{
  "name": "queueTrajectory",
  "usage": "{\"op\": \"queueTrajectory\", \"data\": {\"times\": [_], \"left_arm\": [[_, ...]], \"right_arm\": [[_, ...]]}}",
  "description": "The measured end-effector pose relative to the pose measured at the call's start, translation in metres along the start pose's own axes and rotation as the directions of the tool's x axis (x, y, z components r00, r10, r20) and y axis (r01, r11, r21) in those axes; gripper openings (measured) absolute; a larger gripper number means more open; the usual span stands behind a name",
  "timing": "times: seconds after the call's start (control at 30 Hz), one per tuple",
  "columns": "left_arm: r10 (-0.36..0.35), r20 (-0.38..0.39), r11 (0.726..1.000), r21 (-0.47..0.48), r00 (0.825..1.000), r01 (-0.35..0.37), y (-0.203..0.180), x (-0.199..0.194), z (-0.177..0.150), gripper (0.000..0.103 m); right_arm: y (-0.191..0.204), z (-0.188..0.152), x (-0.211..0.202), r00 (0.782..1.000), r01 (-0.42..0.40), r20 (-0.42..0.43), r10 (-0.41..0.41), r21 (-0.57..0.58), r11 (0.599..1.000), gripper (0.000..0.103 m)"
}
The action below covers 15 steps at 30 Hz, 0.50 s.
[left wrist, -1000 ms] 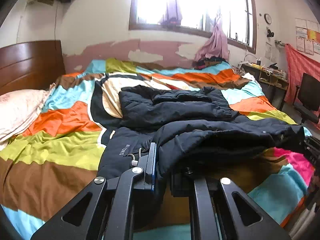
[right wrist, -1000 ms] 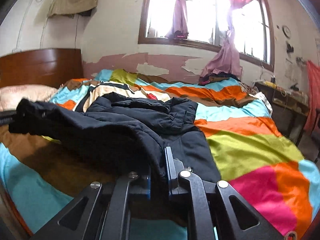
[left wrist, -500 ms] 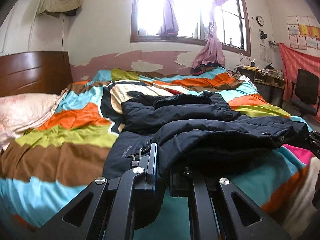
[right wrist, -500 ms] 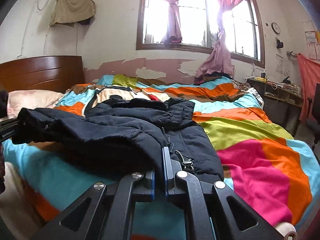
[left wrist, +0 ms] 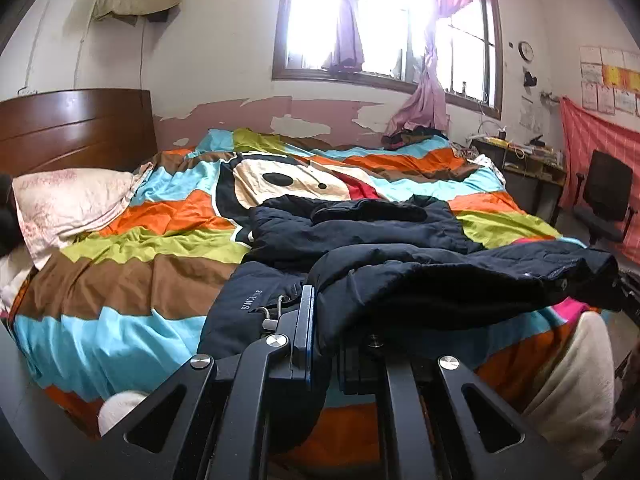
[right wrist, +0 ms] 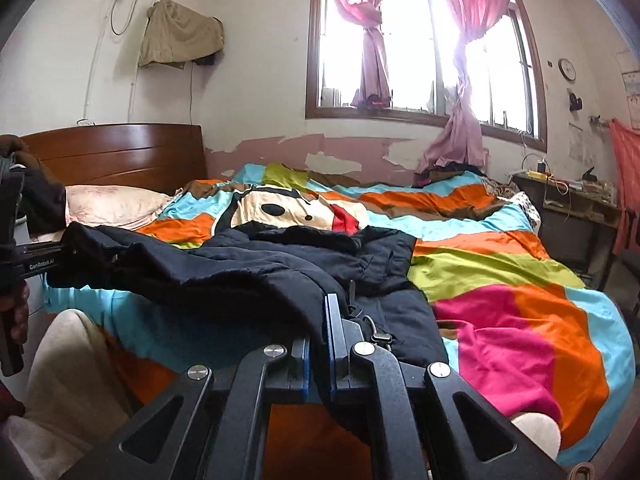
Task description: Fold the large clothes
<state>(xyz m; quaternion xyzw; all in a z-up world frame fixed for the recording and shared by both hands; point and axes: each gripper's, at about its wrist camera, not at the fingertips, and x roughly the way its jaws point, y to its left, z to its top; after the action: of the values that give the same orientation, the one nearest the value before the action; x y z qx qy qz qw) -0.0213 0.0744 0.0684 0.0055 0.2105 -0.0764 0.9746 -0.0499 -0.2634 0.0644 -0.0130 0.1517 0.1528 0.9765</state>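
Observation:
A dark navy padded jacket (left wrist: 360, 236) lies on the bed's striped quilt (left wrist: 140, 280), collar end toward the window. My left gripper (left wrist: 326, 332) is shut on a thick fold of its near edge. My right gripper (right wrist: 318, 336) is shut on the same edge further along. The held edge of the jacket (right wrist: 280, 264) hangs raised and stretched between the two grippers, over the near side of the bed. At the far left of the right wrist view, the left gripper (right wrist: 24, 264) shows with a hand on it.
A pink pillow (left wrist: 68, 200) and a wooden headboard (left wrist: 76, 128) are at the left. A desk (left wrist: 528, 164) and a black chair (left wrist: 604, 200) stand at the right. The person's knees in light trousers (right wrist: 68, 360) press against the bed's near side.
Both grippers have drawn back from the window toward the bed's near side, dragging the jacket with them. More of the quilt's cartoon face now shows beyond the jacket.

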Motion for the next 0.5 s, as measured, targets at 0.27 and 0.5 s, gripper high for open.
{"op": "queueTrajectory", "data": {"times": [0.27,0.5], "left_arm": [[-0.010,0.031,0.999,-0.034,0.999,0.011,0.000,0.009,0.020,0.007],[0.000,0.111,0.998,0.058,0.994,-0.006,0.003,0.017,0.057,0.007]], "right_arm": [[-0.008,0.013,0.011,0.997,0.041,0.071,-0.042,0.017,0.999,0.006],[-0.018,0.047,0.027,0.983,0.035,0.177,-0.042,0.041,0.999,0.006]]}}
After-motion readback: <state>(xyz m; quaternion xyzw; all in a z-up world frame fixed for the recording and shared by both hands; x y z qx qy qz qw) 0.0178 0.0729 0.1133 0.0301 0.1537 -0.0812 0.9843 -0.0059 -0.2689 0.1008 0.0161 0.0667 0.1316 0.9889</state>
